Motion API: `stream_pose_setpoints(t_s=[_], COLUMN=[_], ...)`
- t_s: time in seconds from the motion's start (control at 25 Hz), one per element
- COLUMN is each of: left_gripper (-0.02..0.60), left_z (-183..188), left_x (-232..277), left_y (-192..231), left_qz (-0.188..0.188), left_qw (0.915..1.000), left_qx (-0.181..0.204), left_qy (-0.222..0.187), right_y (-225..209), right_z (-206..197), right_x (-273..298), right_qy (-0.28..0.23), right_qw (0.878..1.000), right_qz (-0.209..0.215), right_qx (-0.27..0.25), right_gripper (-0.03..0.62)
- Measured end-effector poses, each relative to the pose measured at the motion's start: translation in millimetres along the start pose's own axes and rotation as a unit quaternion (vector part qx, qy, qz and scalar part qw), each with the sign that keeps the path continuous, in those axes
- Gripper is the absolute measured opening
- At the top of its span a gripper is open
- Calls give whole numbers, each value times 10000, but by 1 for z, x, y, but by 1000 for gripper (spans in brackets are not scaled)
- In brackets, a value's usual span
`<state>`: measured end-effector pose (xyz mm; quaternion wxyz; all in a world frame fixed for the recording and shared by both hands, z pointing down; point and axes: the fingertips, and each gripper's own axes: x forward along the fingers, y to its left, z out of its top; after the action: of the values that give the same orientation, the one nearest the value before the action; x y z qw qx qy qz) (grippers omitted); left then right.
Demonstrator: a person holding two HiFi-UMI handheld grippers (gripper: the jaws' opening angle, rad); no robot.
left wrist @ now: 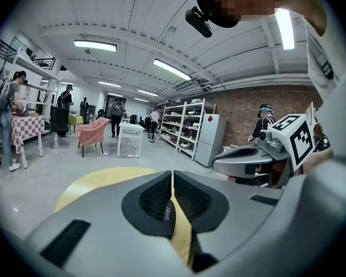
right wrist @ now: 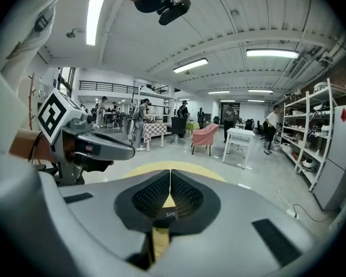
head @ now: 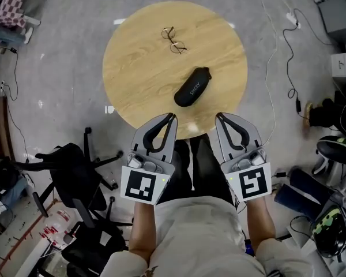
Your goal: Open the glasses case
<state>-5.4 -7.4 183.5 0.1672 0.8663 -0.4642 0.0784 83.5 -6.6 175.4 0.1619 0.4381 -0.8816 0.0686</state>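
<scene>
A black zipped glasses case point(head: 192, 86) lies slantwise on the round wooden table point(head: 138, 68), right of centre. A pair of thin-framed glasses point(head: 173, 40) rests folded near the table's far side. My left gripper point(head: 173, 115) hovers at the table's near edge, jaws shut and empty, its tip short of the case. To its right my right gripper point(head: 218, 116) is likewise shut with nothing in it. In the left gripper view the closed jaws point(left wrist: 172, 175) point across the yellow tabletop point(left wrist: 98, 180); the right gripper view shows closed jaws point(right wrist: 170, 175) too.
Black office chairs point(head: 75, 172) stand left of me on the grey floor. Cables point(head: 288, 45) trail at the right, near boxes and bags point(head: 328, 154). Both gripper views look out on a workshop with shelves point(left wrist: 181, 126), tables and several people in the distance.
</scene>
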Motion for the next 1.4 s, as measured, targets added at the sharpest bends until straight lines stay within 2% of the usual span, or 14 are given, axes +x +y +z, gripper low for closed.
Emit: stream_pose_setpoints(t_s=[0.32, 0.6, 0.8, 1.16, 1.4], left_gripper=[29, 29, 29, 31, 31], left_z=[-51, -84, -108, -150, -164], left_x=[17, 34, 41, 62, 75], left_y=[16, 36, 51, 54, 49], left_qz=[79, 95, 157, -177, -512], left_qw=[9994, 9992, 9988, 9973, 9943], left_qx=[-220, -193, -98, 223, 568], left_qy=[252, 322, 458, 673, 740], right_y=[5, 6, -10, -20, -26], right_z=[-47, -81, -111, -163, -179], right_x=[31, 61, 79, 111, 118], right_qy=[264, 429, 659, 965, 1015], right_qw=[9996, 9990, 9978, 9951, 9948], right_qz=[89, 55, -95, -73, -84], right_qx=[68, 121, -19, -182, -86], right_gripper=[21, 21, 21, 21, 21])
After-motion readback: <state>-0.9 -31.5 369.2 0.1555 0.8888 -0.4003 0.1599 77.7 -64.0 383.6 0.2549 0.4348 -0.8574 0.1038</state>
